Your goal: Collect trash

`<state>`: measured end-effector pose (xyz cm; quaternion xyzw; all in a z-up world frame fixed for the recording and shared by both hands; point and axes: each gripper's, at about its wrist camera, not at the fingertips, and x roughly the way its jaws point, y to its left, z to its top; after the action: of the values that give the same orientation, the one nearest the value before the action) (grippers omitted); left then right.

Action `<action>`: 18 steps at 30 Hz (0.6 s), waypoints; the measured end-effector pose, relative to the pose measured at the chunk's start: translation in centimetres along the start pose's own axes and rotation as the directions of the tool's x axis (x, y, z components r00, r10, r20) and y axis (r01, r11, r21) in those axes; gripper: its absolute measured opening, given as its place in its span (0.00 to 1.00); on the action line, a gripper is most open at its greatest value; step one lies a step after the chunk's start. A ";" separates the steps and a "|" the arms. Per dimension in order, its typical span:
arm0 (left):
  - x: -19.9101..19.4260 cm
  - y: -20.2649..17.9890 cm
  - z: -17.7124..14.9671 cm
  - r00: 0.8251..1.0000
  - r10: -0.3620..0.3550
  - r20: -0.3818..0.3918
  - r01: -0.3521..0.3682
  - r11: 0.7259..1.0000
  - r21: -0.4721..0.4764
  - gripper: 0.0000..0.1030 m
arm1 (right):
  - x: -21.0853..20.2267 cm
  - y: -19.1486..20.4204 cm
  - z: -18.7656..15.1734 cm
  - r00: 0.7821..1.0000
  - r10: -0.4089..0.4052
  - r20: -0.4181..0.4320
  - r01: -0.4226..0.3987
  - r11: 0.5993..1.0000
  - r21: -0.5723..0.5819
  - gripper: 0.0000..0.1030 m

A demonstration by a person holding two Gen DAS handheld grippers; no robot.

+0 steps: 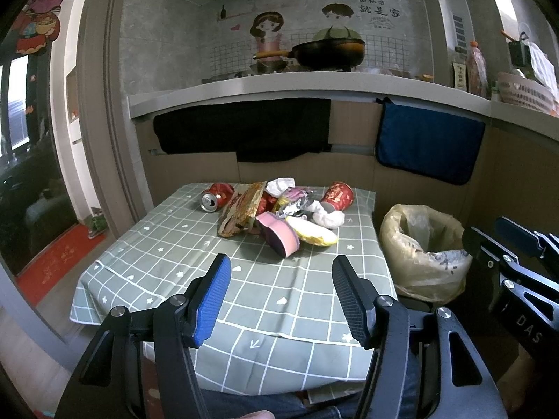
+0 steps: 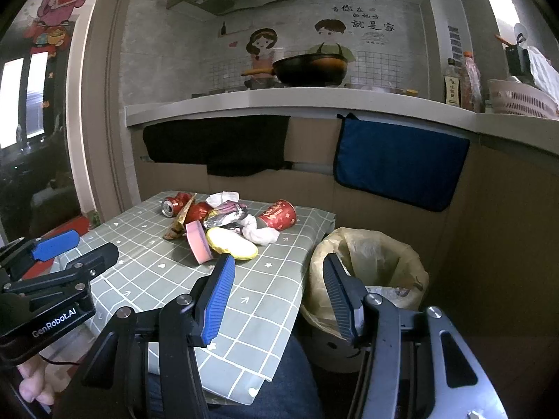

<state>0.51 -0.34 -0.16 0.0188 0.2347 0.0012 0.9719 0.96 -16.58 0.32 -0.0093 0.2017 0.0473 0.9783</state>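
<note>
- Plainly, the tabletop (image 1: 181,255) under its green checked cloth is the largest thing; it runs ahead of both pairs of fingers, with the trash heaped at its far end.
- Next, the lined bin (image 2: 370,262) stands on the floor just beside the tabletop's right edge, right ahead of the right gripper (image 2: 276,293); its soft liner looks likely to sag if bumped.
- Both grippers are spread wide and hold nothing; the left gripper (image 1: 281,296) hovers over the near cloth, well short of the heap.
- The pink sponge (image 1: 279,235) lies nearest the fingers, probably light and squashy; pinching its flat faces should work.
- The yellow wrapper (image 1: 316,234) touches it on the right: thin, slippery, best taken at an edge.
- The red cup (image 1: 337,195) lies on its side, far right; likely light and easily crushed.
- The drink can (image 1: 215,197) lies far left, stiffer, likely to roll.
- Crumpled tissue (image 1: 326,216) and the foil packets (image 1: 241,213) overlap, so one pull may drag its neighbours.
</note>
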 end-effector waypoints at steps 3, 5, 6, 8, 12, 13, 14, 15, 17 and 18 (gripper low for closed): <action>0.0 0.0 0.0 1.000 -0.001 0.000 0.001 1.000 0.000 0.59 | 0.0 0.0 -0.1 1.000 0.000 0.000 0.000 1.000 0.000 0.49; 0.0 0.0 0.0 1.000 -0.001 0.000 0.001 1.000 0.000 0.59 | 0.0 0.1 -0.1 1.000 -0.001 0.001 0.001 1.000 0.000 0.49; 0.0 0.0 0.0 1.000 0.000 0.000 0.000 1.000 -0.001 0.59 | 0.0 0.1 0.0 1.000 -0.001 0.001 0.001 1.000 0.000 0.49; -0.1 0.1 0.0 1.000 0.000 0.001 0.000 1.000 -0.001 0.59 | 0.0 0.1 0.0 1.000 -0.001 0.000 0.001 1.000 0.000 0.49; -0.1 0.1 0.1 1.000 -0.001 0.001 0.001 1.000 -0.002 0.59 | 0.0 0.0 0.0 1.000 -0.001 -0.001 0.001 1.000 0.002 0.49; -0.2 0.1 0.1 1.000 -0.001 0.001 0.001 1.000 -0.002 0.59 | 0.0 0.0 0.0 1.000 -0.001 -0.002 0.001 1.000 0.001 0.49; -0.2 0.1 0.1 1.000 -0.001 0.001 0.001 1.000 -0.002 0.59 | 0.1 0.1 0.0 1.000 -0.001 -0.001 0.001 1.000 0.000 0.49; -0.2 0.1 0.1 1.000 -0.001 0.002 0.001 1.000 -0.003 0.59 | 0.1 0.1 0.0 1.000 0.000 -0.001 0.000 1.000 0.000 0.49; -0.1 0.1 0.1 1.000 0.000 0.003 0.000 1.000 -0.004 0.59 | 0.1 0.1 0.0 1.000 0.000 0.000 0.000 1.000 0.000 0.49; -0.2 0.1 0.1 1.000 0.000 0.002 0.000 1.000 -0.004 0.59 | 0.1 0.1 0.0 1.000 0.000 0.000 0.000 1.000 0.000 0.49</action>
<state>0.39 -0.23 -0.03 0.0170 0.2336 0.0017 0.9722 1.01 -16.50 0.27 -0.0094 0.2019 0.0472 0.9782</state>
